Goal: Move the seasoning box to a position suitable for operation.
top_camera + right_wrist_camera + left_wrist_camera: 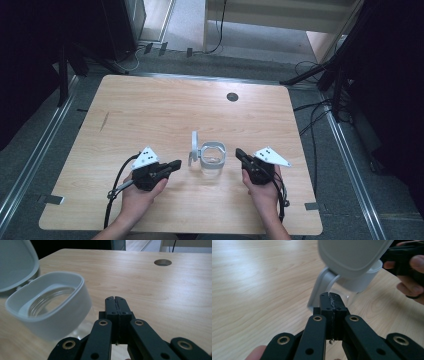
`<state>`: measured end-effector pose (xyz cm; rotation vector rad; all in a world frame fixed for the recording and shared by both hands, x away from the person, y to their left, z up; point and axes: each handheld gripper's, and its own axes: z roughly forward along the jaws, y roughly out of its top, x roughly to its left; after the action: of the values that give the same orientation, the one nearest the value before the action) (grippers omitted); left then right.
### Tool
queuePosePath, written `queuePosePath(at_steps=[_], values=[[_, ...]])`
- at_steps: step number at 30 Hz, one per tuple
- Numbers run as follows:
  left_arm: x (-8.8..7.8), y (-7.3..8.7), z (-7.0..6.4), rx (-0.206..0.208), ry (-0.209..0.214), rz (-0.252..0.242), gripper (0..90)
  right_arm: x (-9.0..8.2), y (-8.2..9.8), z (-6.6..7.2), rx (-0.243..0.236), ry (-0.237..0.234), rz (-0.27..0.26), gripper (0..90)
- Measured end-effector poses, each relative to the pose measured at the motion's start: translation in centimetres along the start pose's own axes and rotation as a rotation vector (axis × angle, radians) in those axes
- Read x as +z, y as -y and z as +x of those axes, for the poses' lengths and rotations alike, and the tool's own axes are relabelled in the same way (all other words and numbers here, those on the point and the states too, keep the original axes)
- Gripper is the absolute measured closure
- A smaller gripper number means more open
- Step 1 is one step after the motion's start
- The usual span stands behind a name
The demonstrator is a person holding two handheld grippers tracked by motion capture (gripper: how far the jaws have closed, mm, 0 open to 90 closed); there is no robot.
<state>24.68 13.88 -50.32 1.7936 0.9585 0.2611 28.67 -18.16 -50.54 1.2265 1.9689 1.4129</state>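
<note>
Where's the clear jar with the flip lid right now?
In the high view, the jar stands near the table's front edge, between the left hand-held gripper and right one.

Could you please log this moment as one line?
jar: lid open | left hand-held gripper: shut, empty | right hand-held gripper: shut, empty | both beside jar

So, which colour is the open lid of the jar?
The lid is light grey; the left gripper view shows it best.

No readable text anywhere — no labels, numbers.
</note>
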Motion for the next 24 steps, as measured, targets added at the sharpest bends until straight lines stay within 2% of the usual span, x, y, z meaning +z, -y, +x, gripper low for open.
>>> queuePosePath(at_steps=[2, 4, 7, 8, 9, 10, 11, 13, 17, 24], values=[[0.4, -0.2, -0.2, 0.0, 0.004, 0.004, 90.0, 0.5, -0.3, 0.0, 0.0, -0.002, 0.001, 90.0], [1.4, -0.2, -0.5, -0.002, 0.017, 0.028, 90.0, 1.8, -1.2, 0.1, -0.008, -0.025, 0.009, 90.0], [2.0, 0.0, -0.5, -0.002, 0.02, 0.042, 90.0, 2.5, -1.7, 0.3, -0.02, -0.04, 0.006, 90.0], [2.2, 0.1, -0.5, -0.005, 0.019, 0.046, 90.0, 3.3, -2.2, 0.4, -0.032, -0.079, 0.009, 90.0], [2.6, 0.1, -0.3, -0.03, 0.02, 0.048, 90.0, 3.7, -2.5, 0.3, -0.033, -0.113, 0.011, 90.0], [2.6, 0.1, -0.3, -0.03, 0.02, 0.048, 90.0, 3.7, -2.5, 0.3, -0.033, -0.113, 0.011, 90.0], [2.8, 0.0, 0.0, -0.046, 0.019, 0.046, 90.0, 4.7, -2.9, 0.2, -0.041, -0.159, 0.032, 90.0], [2.9, -0.2, 0.4, -0.064, 0.012, 0.038, 90.0, 5.1, -3.1, 0.2, -0.058, -0.171, 0.038, 90.0], [2.9, -0.7, 1.3, -0.075, -0.002, 0.033, 90.0, 5.1, -3.2, 0.5, -0.065, -0.21, 0.04, 90.0], [3.4, -1.7, 2.7, -0.12, 0.009, -0.006, 90.0, 4.1, -2.5, 0.8, -0.052, -0.222, 0.047, 90.0]])
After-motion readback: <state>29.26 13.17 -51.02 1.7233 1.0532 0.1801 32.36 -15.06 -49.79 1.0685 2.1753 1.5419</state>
